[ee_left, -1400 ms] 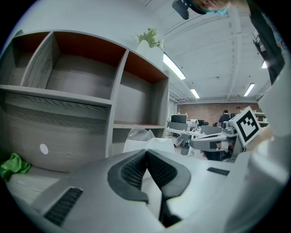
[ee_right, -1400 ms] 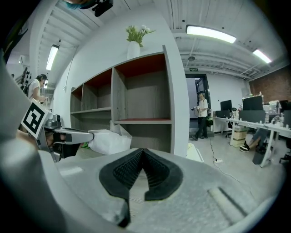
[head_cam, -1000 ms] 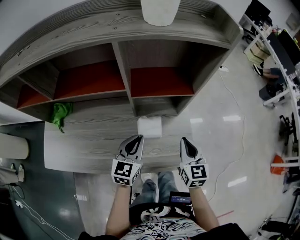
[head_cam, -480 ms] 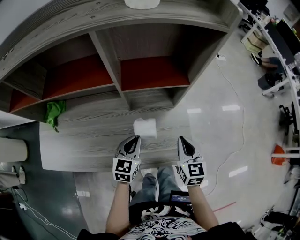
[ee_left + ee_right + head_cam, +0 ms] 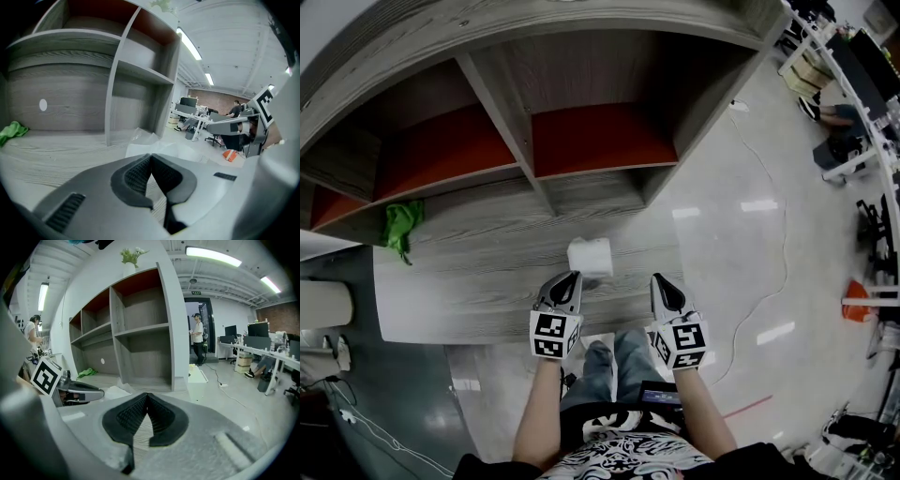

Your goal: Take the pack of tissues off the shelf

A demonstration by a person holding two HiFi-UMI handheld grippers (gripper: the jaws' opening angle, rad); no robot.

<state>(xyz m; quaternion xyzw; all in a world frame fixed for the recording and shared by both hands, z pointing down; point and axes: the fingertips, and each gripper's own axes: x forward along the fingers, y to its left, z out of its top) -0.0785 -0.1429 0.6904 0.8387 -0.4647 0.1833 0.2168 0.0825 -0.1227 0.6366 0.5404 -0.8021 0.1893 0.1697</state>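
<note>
Now my left gripper (image 5: 570, 278) and right gripper (image 5: 659, 279) hang before the shelf's (image 5: 478, 281) front edge, fingers pressed together on nothing; I judge the reach is not yet begun. Just beyond, near that edge, the pack of tissues (image 5: 590, 256) lies free between them. A green cloth (image 5: 397, 225) lies at the far left end.

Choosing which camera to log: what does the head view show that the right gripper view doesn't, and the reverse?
Head view only: the wearer's legs. Right gripper view only: a plant atop the shelf and a person standing in the doorway. Both: the tissue pack, the green cloth and the left gripper.
</note>
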